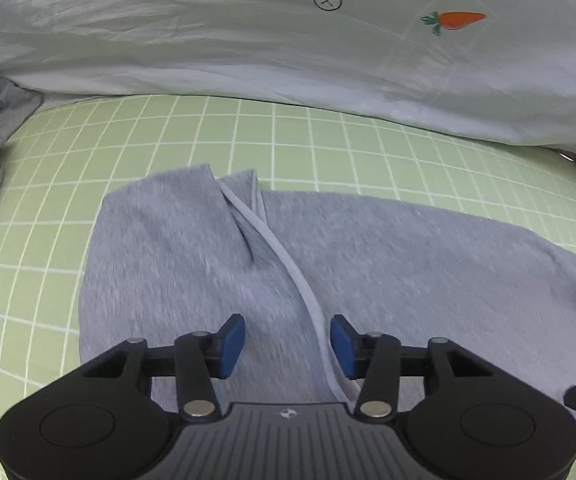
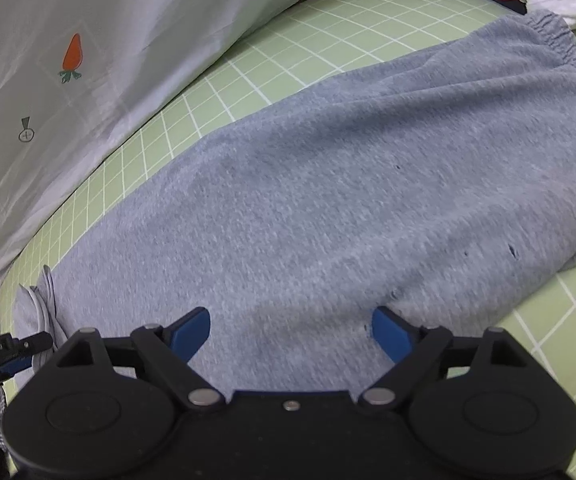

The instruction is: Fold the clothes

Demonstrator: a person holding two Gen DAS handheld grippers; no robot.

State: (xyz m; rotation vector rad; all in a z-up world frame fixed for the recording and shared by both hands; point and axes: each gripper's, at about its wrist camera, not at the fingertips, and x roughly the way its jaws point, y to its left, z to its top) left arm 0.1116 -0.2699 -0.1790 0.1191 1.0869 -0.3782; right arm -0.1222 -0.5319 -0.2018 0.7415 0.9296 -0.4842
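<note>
Both claws open over the grey sweatpants.

I see the grey sweatpants [image 2: 328, 184] spread flat on the green grid sheet [image 1: 328, 148], waistband [image 2: 560, 44] far right, leg ends [image 1: 207, 200] under my left claw [image 1: 288, 344]. My right claw [image 2: 291, 336] hovers wide open above the fabric, gripping nothing. A white carrot-print cover [image 1: 288, 40] lies beyond.
</note>
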